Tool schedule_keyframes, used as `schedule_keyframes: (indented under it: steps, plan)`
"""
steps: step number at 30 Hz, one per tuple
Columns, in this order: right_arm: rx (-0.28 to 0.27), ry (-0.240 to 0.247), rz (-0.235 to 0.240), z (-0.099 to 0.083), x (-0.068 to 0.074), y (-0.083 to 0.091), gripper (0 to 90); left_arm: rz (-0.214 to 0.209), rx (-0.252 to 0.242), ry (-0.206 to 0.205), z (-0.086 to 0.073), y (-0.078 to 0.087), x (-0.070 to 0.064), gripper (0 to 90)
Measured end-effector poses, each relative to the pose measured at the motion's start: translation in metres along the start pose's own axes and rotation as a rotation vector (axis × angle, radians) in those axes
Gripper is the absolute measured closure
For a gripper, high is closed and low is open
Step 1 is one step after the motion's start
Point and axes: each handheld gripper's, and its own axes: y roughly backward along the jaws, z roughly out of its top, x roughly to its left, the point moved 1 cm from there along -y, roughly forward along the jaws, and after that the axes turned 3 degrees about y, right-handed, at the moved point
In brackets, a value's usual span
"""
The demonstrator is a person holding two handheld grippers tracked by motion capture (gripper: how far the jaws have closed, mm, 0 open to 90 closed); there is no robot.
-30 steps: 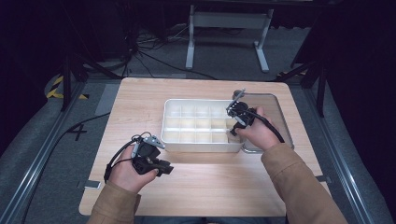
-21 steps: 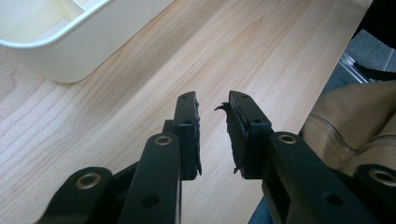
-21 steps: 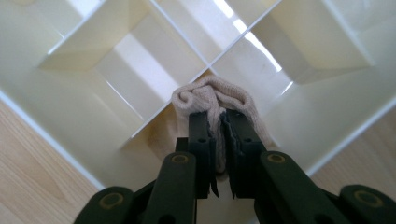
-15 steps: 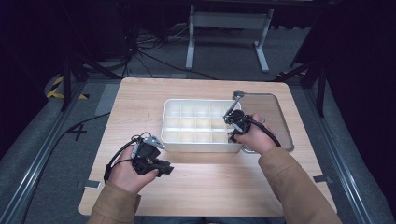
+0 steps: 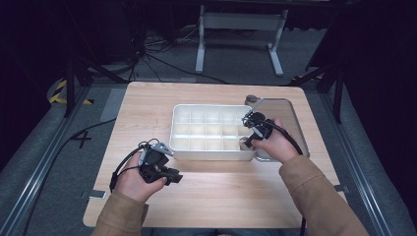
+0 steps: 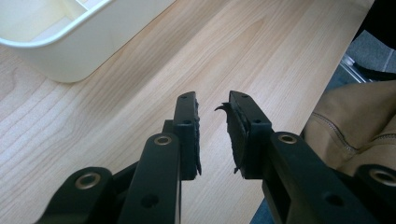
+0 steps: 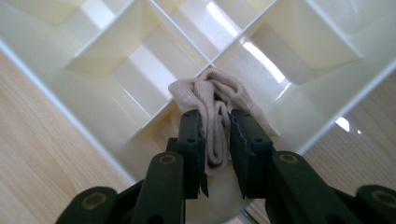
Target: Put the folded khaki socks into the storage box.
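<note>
A white divided organiser box (image 5: pixel 211 129) sits mid-table, its compartments showing bare. My right gripper (image 7: pixel 215 135) is shut on a beige knitted sock (image 7: pixel 214 95), which hangs bunched over the box's front right corner compartment (image 7: pixel 154 79). In the high view the right gripper (image 5: pixel 244 141) is at the box's right end, tilted down into it. My left gripper (image 5: pixel 173 175) rests low over bare wood in front of the box's left corner. In the left gripper view its jaws (image 6: pixel 214 126) stand slightly apart with nothing between them, the box corner (image 6: pixel 60 42) at upper left.
A clear lid or tray (image 5: pixel 287 123) lies on the table right of the box, under my right hand. The table's near edge and a tan sleeve (image 6: pixel 355 126) are close to the left gripper. Cables and a metal stand (image 5: pixel 236 29) lie beyond the table.
My right gripper has moved toward me and down along the box's right end, carrying the sock toward the front corner compartment. The left hand has stayed put.
</note>
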Motion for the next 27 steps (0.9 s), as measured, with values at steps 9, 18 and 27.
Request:
schedule_keyframes:
  steps: [9, 18, 27]
  plan:
    - [-0.087, -0.001, 0.000, -0.016, 0.002, 0.031, 70.5, -0.006, 0.013, -0.011, 0.003, -0.003, -0.002, 73.3]
    - [-0.129, 0.050, 0.017, -0.032, 0.016, 0.049, 69.2, -0.003, 0.013, -0.011, 0.003, -0.004, -0.001, 73.1]
    - [-0.129, 0.086, 0.042, -0.042, 0.029, 0.047, 68.6, -0.008, 0.026, -0.017, 0.005, -0.008, -0.002, 73.0]
